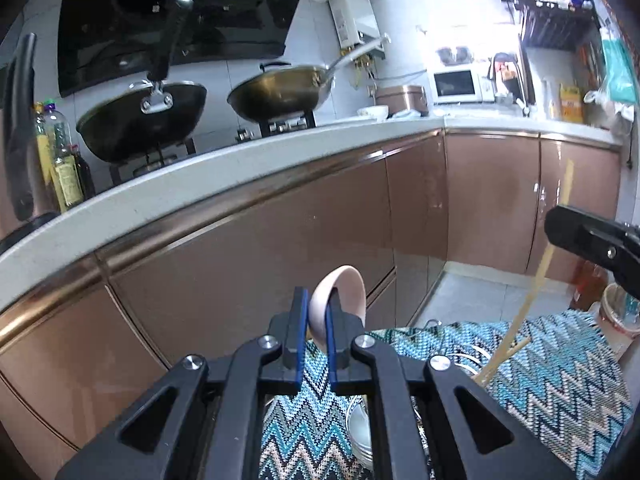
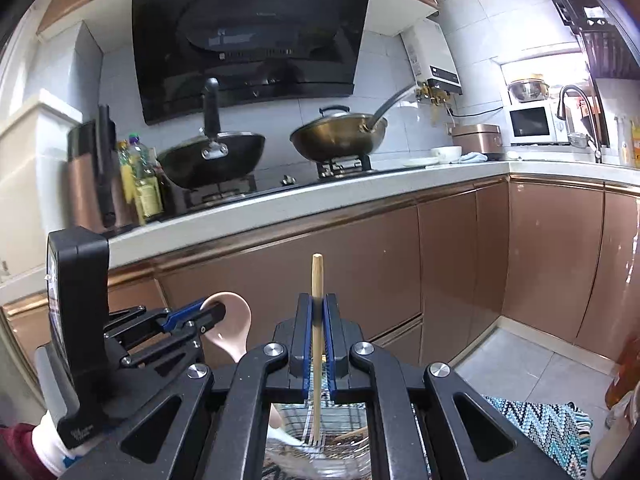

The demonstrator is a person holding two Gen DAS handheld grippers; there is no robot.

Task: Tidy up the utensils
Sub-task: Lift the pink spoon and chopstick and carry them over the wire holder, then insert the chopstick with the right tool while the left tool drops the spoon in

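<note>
Pink ceramic soup spoon (image 1: 339, 300) pinched between the pads of the left gripper (image 1: 316, 320), bowl end sticking up past the fingertips, above the zigzag-patterned cloth (image 1: 560, 368). Wooden chopstick (image 2: 317, 320) clamped upright in the right gripper (image 2: 318, 320), jaws pressed together on it, lower end hanging over a glass bowl (image 2: 320, 456).

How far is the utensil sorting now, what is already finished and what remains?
Nothing looks finished: no sorted utensils are visible. In hand: the left gripper is shut on a pink spoon, and the right gripper is shut on a wooden chopstick, both lifted. Left: placing these, plus another chopstick by the glass bowl.
</note>
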